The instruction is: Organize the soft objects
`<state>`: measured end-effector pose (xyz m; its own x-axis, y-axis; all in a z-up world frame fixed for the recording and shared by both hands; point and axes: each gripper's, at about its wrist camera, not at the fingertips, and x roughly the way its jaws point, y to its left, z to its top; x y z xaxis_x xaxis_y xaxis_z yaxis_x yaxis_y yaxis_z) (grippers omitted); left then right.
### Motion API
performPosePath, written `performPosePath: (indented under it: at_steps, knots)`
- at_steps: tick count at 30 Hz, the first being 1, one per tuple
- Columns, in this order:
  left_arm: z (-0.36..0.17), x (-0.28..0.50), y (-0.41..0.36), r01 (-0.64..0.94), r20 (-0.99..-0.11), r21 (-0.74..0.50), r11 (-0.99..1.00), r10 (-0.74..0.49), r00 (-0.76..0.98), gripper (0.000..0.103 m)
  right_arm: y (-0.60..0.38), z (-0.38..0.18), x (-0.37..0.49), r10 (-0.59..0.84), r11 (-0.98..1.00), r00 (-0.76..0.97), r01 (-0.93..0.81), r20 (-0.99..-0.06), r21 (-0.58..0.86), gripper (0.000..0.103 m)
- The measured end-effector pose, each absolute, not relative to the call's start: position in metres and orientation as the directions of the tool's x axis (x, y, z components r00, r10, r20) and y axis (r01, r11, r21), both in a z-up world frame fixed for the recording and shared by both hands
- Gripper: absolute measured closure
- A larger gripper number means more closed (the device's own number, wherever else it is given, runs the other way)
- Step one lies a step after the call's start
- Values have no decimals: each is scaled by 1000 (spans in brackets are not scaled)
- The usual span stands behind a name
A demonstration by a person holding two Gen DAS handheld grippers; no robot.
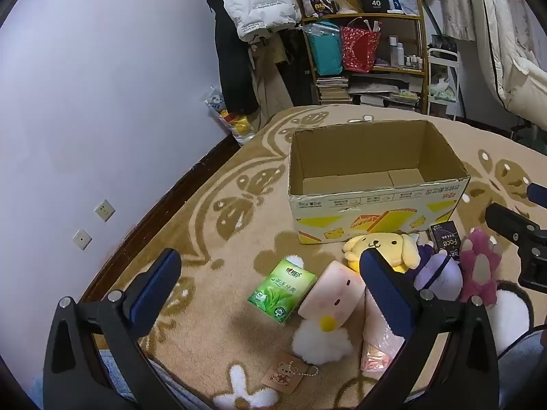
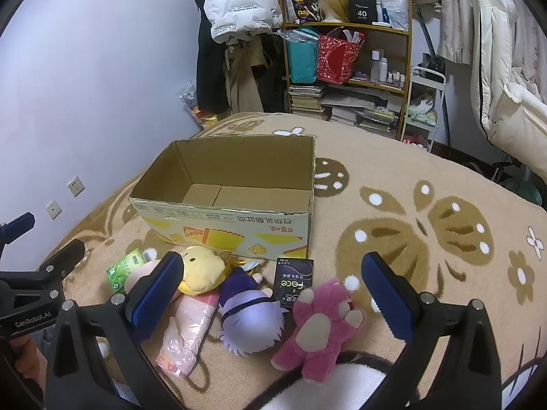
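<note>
Right wrist view reads "GenRobot.AI" on the black body of the left gripper (image 2: 44, 239) at the left edge, "face" upside down on a small black carton (image 2: 293, 281), and "40" on a black card (image 2: 361, 9) high on the wooden shelf unit (image 2: 407, 54); the green tea-leaf tissue pack (image 1: 282, 290) and the box front carry print I cannot read

Pale lilac wall with two sockets stands on the left; a fluffy tan rug with brown butterfly and flower shapes (image 2: 427, 184) covers the surface; a white puffer jacket (image 2: 239, 3), stacked books, teal and red gift bags and bottles fill the back

Open brown cardboard box with yellow print (image 2: 239, 229) sits on the rug, nothing inside it

Just before its front wall lie, left to right, the tissue pack, a pink block-shaped plush with a white fluffy base (image 1: 330, 294), a yellow dog plush (image 2: 201, 266), a pink item in clear wrap (image 2: 189, 328), a purple-haired doll (image 2: 253, 321), and a pink bear plush (image 2: 321, 328) touching the black carton

Both tongs gape wide and hold nothing; right gripper (image 2: 270, 294) hovers over the doll
</note>
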<state>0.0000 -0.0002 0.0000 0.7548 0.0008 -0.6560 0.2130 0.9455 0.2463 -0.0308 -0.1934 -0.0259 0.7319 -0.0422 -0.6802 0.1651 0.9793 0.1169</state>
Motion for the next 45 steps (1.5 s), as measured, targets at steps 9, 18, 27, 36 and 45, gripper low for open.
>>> performPosePath:
  at_steps: [9, 18, 27, 36, 45]
  knots:
    - [-3, 2, -1, 222, -660, 244, 944, -6, 751, 0, -193, -26, -32, -42, 979, 734, 164, -678, 117, 0]
    - [-1, 0, -2, 221, -656, 257, 941, 2, 754, 0, -193, -25, -31, -44, 980, 735, 165, -677, 115, 0]
    - [-2, -1, -4, 223, -656, 261, 939, 4, 754, 0, -193, -26, -31, -44, 980, 735, 165, -677, 115, 0]
    - [-5, -1, -3, 223, -659, 263, 939, 5, 752, 0, -193, -27, -30, -44, 980, 734, 165, -677, 115, 0]
    - [-7, 0, -3, 224, -660, 265, 938, 7, 751, 0, -193, -27, -30, -44, 980, 734, 165, -678, 115, 0]
